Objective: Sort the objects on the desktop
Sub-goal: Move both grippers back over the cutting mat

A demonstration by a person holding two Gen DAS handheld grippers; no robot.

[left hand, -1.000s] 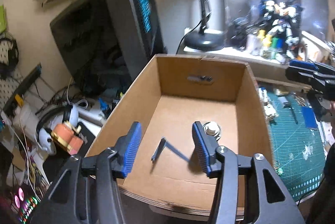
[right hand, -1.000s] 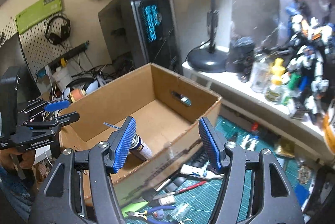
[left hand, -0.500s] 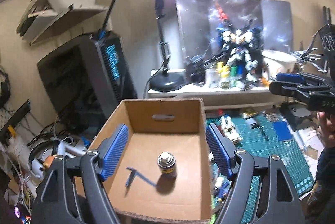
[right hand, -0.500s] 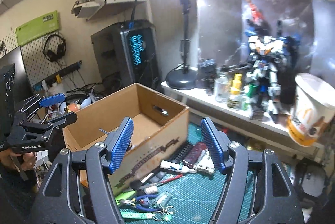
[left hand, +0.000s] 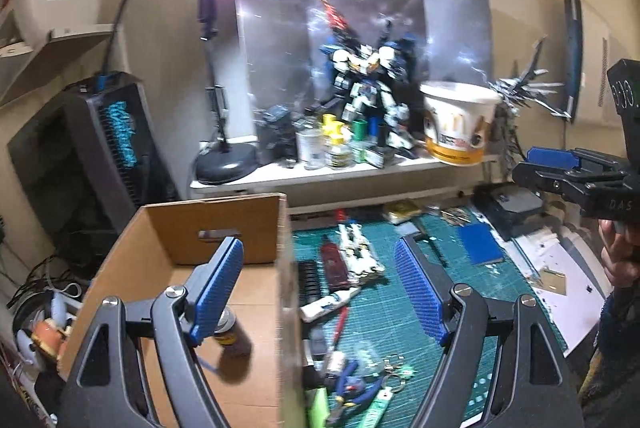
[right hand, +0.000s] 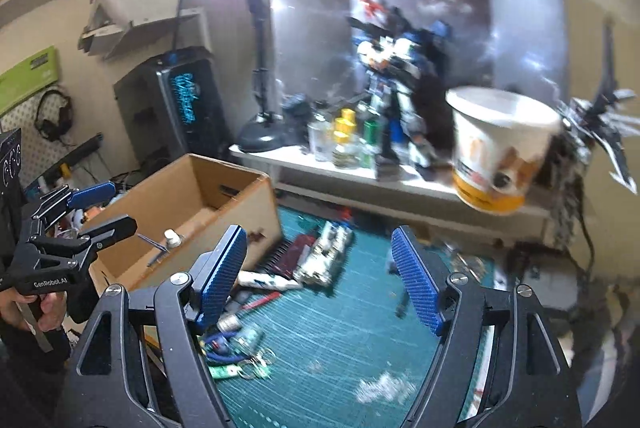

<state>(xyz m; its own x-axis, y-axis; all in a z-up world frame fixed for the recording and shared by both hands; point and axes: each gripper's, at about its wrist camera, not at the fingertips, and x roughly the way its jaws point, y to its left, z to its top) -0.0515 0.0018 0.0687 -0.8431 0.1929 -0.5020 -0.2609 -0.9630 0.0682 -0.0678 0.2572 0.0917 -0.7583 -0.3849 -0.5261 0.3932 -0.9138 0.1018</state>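
An open cardboard box (left hand: 224, 228) stands at the left of the green cutting mat (left hand: 400, 308). In it are a small can (left hand: 232, 334) and a thin blue tool (left hand: 208, 364). My left gripper (left hand: 320, 280) is open and empty, straddling the box's right wall. My right gripper (right hand: 320, 268) hovers over the mat (right hand: 340, 328); its jaws are opening with nothing between them. Loose on the mat lie a white tube (left hand: 328, 304), a red pen (left hand: 342, 320), a white model part (left hand: 360, 252), blue pliers (left hand: 352, 384) and a blue card (left hand: 480, 244).
A white shelf (left hand: 320, 172) behind the mat carries small bottles, a robot model (left hand: 368, 92), a paper bucket (left hand: 456, 124) and a desk lamp base (left hand: 226, 164). A dark computer tower (left hand: 100, 148) stands left of the box. A hand holds the other gripper (left hand: 560, 172) at the right.
Both views have swung right, from over the box towards the mat, and pulled back. Both grippers' jaws stand wider than before. The can and blue tool stay in the box.
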